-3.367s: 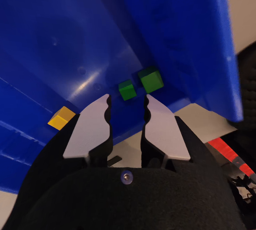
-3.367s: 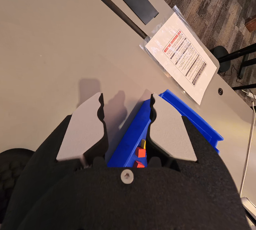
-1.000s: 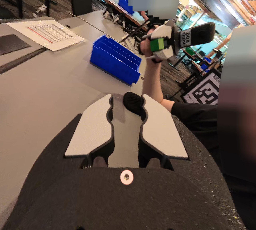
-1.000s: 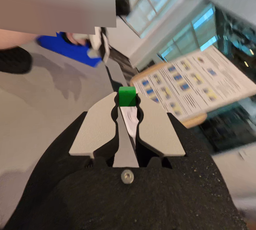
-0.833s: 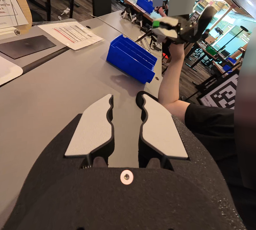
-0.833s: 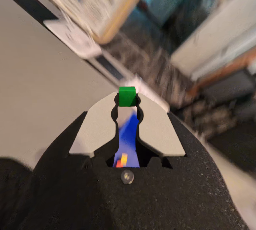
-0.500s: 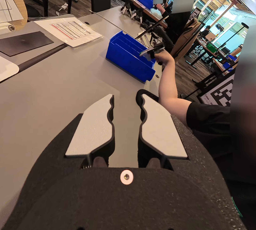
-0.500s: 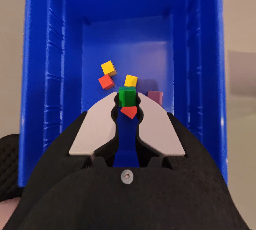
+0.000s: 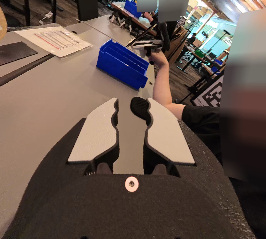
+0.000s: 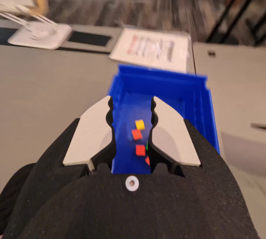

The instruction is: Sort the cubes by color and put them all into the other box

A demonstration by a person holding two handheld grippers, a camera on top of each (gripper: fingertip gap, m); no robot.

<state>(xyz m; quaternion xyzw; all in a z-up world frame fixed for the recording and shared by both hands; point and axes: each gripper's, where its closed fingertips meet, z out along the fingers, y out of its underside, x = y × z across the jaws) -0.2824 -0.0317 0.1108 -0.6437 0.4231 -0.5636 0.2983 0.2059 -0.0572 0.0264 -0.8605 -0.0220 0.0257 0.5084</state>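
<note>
Now the left gripper [image 9: 132, 100] hangs over bare grey table [image 9: 43, 95], fingers parted and holding nothing — the blue bin [image 9: 122, 65] sits well ahead of it. Farther right, the right gripper [image 10: 131, 97] hovers above that bin [image 10: 201, 102], jaws wide apart and empty. Between its fingers lie a yellow cube [image 10: 139, 124] and two red cubes [image 10: 136, 134] [image 10: 140, 150]; a sliver of green cube [image 10: 147, 147] peeks past the right finger. Judging by this, the release is done; withdraw straight up — clear of the walls — so nothing gets knocked.
</note>
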